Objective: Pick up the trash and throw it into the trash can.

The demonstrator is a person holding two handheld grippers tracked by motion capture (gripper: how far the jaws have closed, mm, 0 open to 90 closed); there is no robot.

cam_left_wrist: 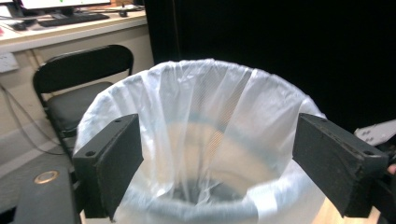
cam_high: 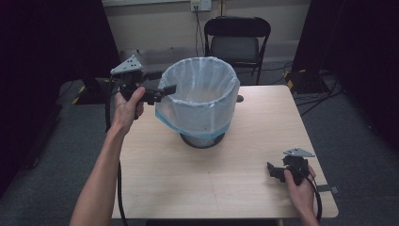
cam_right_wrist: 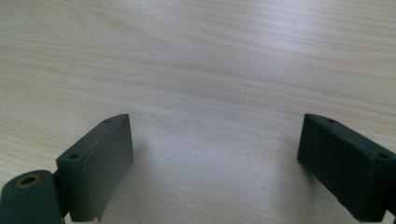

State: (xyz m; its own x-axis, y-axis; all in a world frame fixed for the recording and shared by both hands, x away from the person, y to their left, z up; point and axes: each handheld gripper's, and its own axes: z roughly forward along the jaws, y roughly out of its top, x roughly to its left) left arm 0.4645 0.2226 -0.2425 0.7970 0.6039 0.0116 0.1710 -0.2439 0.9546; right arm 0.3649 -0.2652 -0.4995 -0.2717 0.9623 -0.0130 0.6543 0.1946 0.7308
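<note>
the pale wooden bench (cam_high: 226,169) carries one large thing: a round dark bin lined with a thin, translucent white plastic bag (cam_high: 200,96), whose blue-edged hem is folded down over the outside of the rim. it stands at the far middle of the bench, left of centre. its long axis is upright and its mouth points straight up, widening from a narrow dark base to a broad rim; no tilt can be seen.

the left tongs (cam_high: 165,90) are held in the air at the bin's left rim, jaws apart, and in the left gripper view (cam_left_wrist: 215,158) the liner's near edge is framed between the two black jaws with nothing yet clamped. whether a jaw tip is touching the film cannot be told. the right tongs (cam_high: 274,170) are kept low over the near right corner of the bench, well apart from the bin, jaws also apart and empty; bare wood is seen between them in the right gripper view (cam_right_wrist: 215,158).

several risks are judged from here. the bin looks light and top-heavy on its small base, so a sideways push or pull at the rim by the left tongs could slide or tip it, since nothing steadies it from the right. the film is thin and slack, so a shallow bite could slip off, and a hard pull could tear it or drag the hem off the rim. a jaw set too deep could catch the rigid rim together with the bag.
</note>
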